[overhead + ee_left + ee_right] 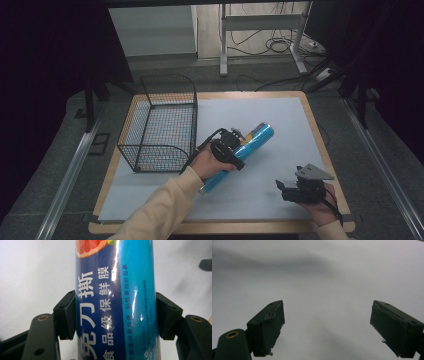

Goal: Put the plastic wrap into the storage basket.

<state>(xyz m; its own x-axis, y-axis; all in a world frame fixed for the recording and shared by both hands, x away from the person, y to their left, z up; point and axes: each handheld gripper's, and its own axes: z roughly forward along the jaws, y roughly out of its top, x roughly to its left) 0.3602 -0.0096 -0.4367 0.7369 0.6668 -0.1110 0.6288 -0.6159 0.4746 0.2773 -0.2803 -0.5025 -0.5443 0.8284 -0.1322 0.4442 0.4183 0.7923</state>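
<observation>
Left gripper (231, 150): fingers (65, 315) clamped around the middle of the blue plastic-wrapped cling-film roll (239, 155), tilted over the white tabletop (280, 125). Grasp done; judged destination, the black wire basket (159, 125), is empty. Right gripper (290, 192) idle, fingers wide, holding nothing.

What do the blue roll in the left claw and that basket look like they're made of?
Blue roll: glossy plastic film wrapper, judging by the streaky glare and fine wrinkles over the print; the core under it is hidden. Basket: thin black wire mesh, likely coated metal, since you can see through its walls and the finish looks matte.
</observation>
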